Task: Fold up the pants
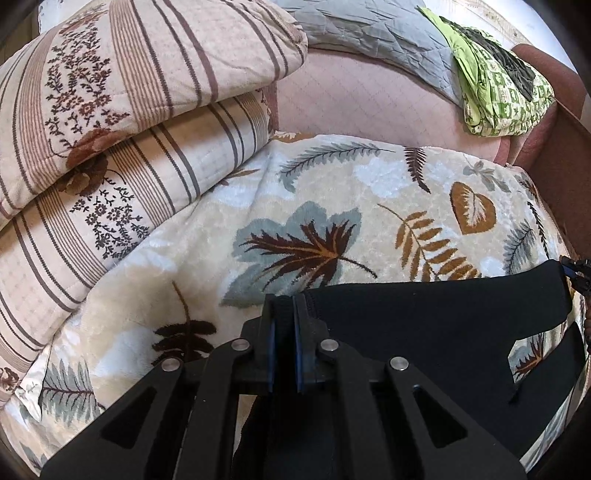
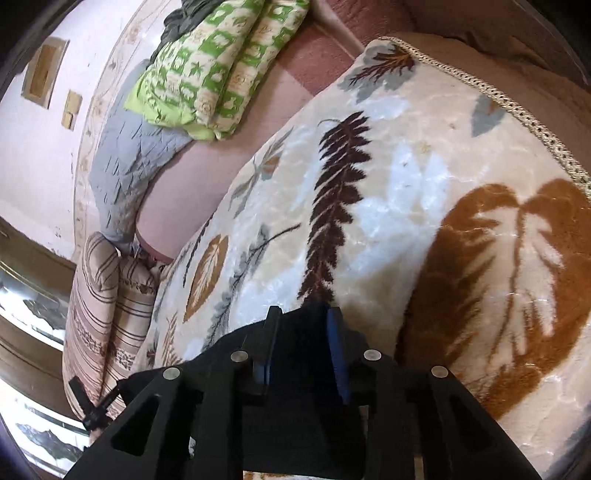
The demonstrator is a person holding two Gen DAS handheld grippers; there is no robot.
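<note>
Here, black pants (image 1: 443, 317) lie spread on a plush cream blanket (image 1: 184, 280) printed with grey, brown and tan leaves, which covers the near part of a bed. In the left wrist view the pants stretch from the centre foreground across to the right edge, with one leg trailing down the lower right.

The left gripper (image 1: 284, 306) is clamped tight on an edge of the pants (a narrow strip of black cloth shows between its blue pads (image 1: 272, 354), which are almost together). The cloth runs from that grip off to the right.

The right gripper (image 2: 301, 319) sits low over the blanket with its jaws partly apart. Black cloth of the pants (image 2: 299, 373) lies between and under its fingers, but the blue pads (image 2: 338, 354) stand clear of it on either side, so they are not pressing it. At the far right edge of the left view a small part of this gripper shows just past the corner of the pants.

To the left of the blanket rests a folded striped quilt (image 1: 122, 122) with a floral band, stacked in two thick layers. Farther back the pink mattress (image 1: 369, 99) is bare, with a grey quilted cover (image 1: 369, 33) behind it and a green patterned bundle (image 1: 498, 85) on the far right.
</note>
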